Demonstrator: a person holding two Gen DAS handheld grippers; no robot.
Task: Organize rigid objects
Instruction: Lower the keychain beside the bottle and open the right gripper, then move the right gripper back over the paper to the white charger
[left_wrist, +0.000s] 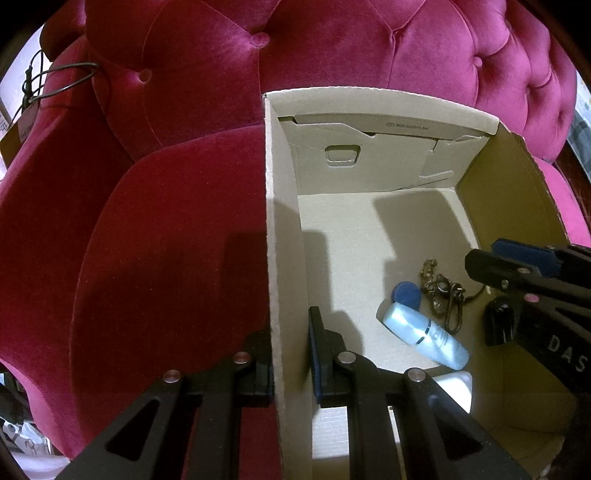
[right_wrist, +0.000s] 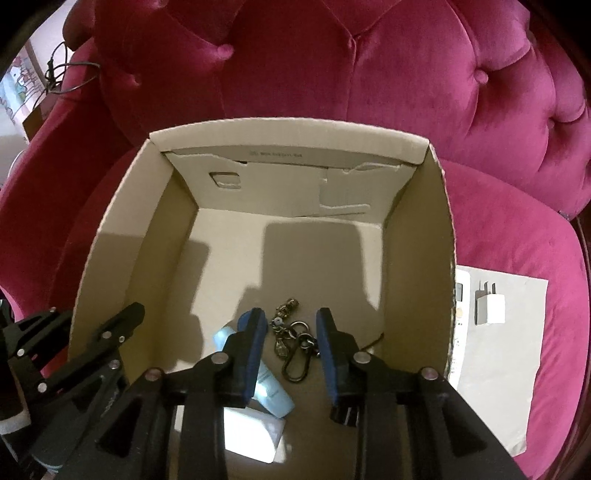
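Steadying the cardboard box (left_wrist: 284, 236), the left gripper (left_wrist: 290, 354) pinches its wall while the right gripper (right_wrist: 291, 354) hangs spread above the keychain (right_wrist: 291, 343), lower centre.

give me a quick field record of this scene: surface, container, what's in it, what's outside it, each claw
surface: magenta tufted velvet armchair
container: open cardboard box on the seat
in box: pale blue plastic tube, round blue cap, metal keychain with carabiner, small black object
outside box: white wall charger on a white paper sheet, right of the box
left claw: shut on the box's left wall
right claw: open, inside the box above the keychain, holding nothing
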